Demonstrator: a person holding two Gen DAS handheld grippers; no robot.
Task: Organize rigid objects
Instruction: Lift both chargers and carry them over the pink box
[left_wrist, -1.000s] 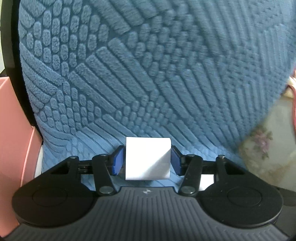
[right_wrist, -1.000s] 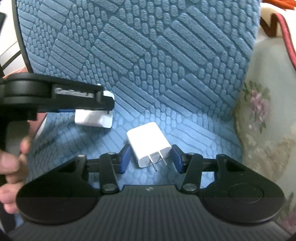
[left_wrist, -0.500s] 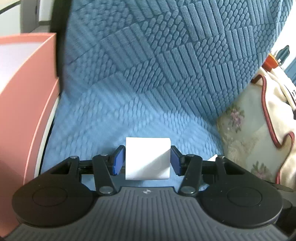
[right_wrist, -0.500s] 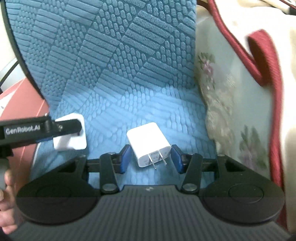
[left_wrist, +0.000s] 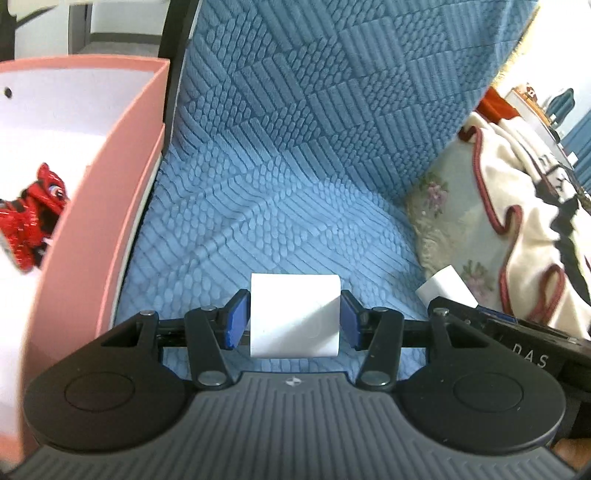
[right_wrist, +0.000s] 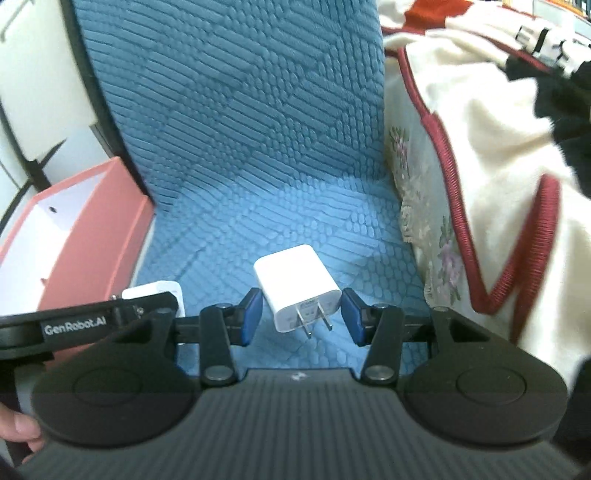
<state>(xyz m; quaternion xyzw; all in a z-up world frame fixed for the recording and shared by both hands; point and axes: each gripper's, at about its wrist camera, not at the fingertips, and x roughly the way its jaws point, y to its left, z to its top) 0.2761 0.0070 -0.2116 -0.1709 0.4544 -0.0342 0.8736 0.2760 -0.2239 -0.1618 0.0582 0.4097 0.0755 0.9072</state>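
Note:
My left gripper (left_wrist: 293, 322) is shut on a plain white charger block (left_wrist: 295, 306), held above the blue textured chair seat (left_wrist: 280, 236). My right gripper (right_wrist: 301, 318) is shut on a white plug charger (right_wrist: 293, 284) whose two metal prongs point toward the camera. The right wrist view also shows the left gripper (right_wrist: 110, 319) at the lower left, its white block (right_wrist: 155, 290) peeking out. In the left wrist view the right gripper (left_wrist: 517, 350) shows at the right edge with its charger (left_wrist: 445, 288). An open pink box (left_wrist: 122, 155) stands left of the chair.
A red toy (left_wrist: 33, 218) lies inside the pink box (right_wrist: 92, 240) on its white lining. A cream blanket with red trim (right_wrist: 480, 177) and floral cushion (left_wrist: 436, 206) border the seat's right. The chair back (right_wrist: 240, 92) rises behind. A hand (right_wrist: 14, 432) holds the left gripper.
Both grippers have risen and swung left with their chargers still held. The pink box's inside and the red toy have come into view; the blanket shows more on the right.

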